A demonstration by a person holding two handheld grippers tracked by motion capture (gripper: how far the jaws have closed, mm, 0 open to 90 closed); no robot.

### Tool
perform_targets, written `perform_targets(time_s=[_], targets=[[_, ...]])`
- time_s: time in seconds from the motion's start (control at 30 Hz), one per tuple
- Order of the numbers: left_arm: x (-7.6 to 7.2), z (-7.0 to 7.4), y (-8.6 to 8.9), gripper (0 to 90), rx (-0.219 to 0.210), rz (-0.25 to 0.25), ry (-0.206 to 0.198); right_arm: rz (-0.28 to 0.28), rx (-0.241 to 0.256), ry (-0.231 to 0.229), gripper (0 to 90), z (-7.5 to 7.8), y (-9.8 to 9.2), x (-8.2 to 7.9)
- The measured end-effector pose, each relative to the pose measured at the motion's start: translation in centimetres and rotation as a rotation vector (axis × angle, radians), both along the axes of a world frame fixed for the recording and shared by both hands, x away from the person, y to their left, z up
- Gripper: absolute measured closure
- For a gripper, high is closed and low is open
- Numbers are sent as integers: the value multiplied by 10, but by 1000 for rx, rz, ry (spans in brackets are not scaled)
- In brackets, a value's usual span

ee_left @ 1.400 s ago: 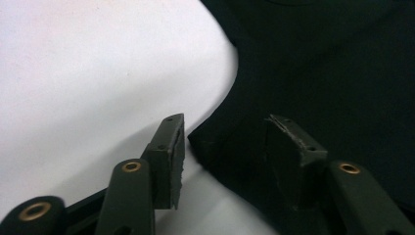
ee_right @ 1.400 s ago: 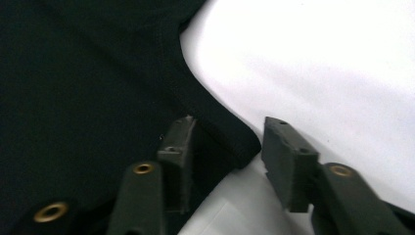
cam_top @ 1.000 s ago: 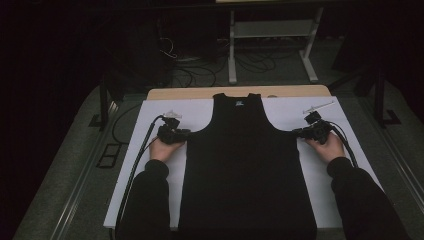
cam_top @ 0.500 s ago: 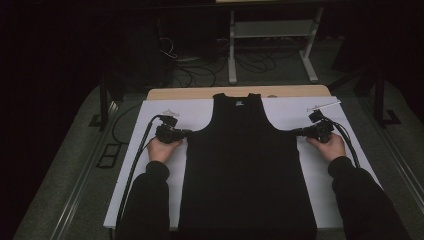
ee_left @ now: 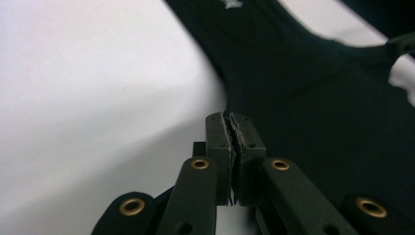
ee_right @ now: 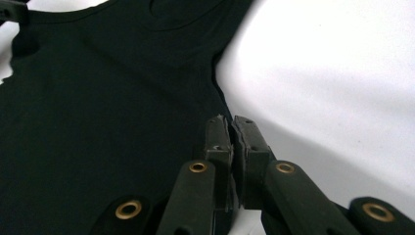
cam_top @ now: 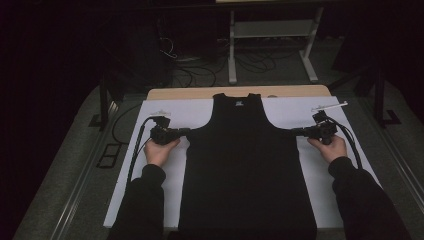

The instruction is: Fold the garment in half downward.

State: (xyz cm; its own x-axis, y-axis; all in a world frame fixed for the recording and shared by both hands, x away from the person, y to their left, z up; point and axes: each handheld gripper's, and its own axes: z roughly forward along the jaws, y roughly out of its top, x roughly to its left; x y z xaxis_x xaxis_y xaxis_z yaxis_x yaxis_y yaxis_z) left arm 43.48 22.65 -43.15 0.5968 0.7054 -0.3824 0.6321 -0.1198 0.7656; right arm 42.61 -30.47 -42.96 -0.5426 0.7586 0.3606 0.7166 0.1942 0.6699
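A black tank top lies flat, neck away from me, on a white sheet covering the table. My left gripper is at the garment's left underarm edge, and my right gripper at its right underarm edge. In the left gripper view the jaws are pressed together right on the edge of the tank top. The right gripper view shows the same: that gripper is shut where the tank top meets the white sheet.
A wooden table edge shows past the sheet. Beyond it stand a white metal frame and floor cables. Black stands flank the table at the left and the right. Cables trail from both grippers.
Both hands have shifted very slightly outward at the tank top's underarm edges. The garment lies as before.
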Motion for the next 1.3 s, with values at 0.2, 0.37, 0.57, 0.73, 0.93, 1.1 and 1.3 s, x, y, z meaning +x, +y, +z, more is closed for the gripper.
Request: perform_targets(time_s=[0.2,0.37,0.57,0.73,0.93,1.1,1.3], targets=[[-4,12,3,864,-129,10,32,-20,95,21,842,5,-7,-6],[-8,15,3,864,-150,0,31,-20,101,14,842,7,-6,-11],[-12,14,4,864,-134,4,45,-19,113,12,843,9,-6,-16],[-17,15,4,864,-148,-1,36,-12,122,8,842,12,-4,-20],[-21,18,5,861,-144,-6,30,0,121,-2,840,17,-3,-26],[-24,18,7,861,-144,2,34,-5,138,-8,839,19,-6,-30],[-27,19,11,861,-136,9,35,-19,151,-17,839,20,-11,-34]])
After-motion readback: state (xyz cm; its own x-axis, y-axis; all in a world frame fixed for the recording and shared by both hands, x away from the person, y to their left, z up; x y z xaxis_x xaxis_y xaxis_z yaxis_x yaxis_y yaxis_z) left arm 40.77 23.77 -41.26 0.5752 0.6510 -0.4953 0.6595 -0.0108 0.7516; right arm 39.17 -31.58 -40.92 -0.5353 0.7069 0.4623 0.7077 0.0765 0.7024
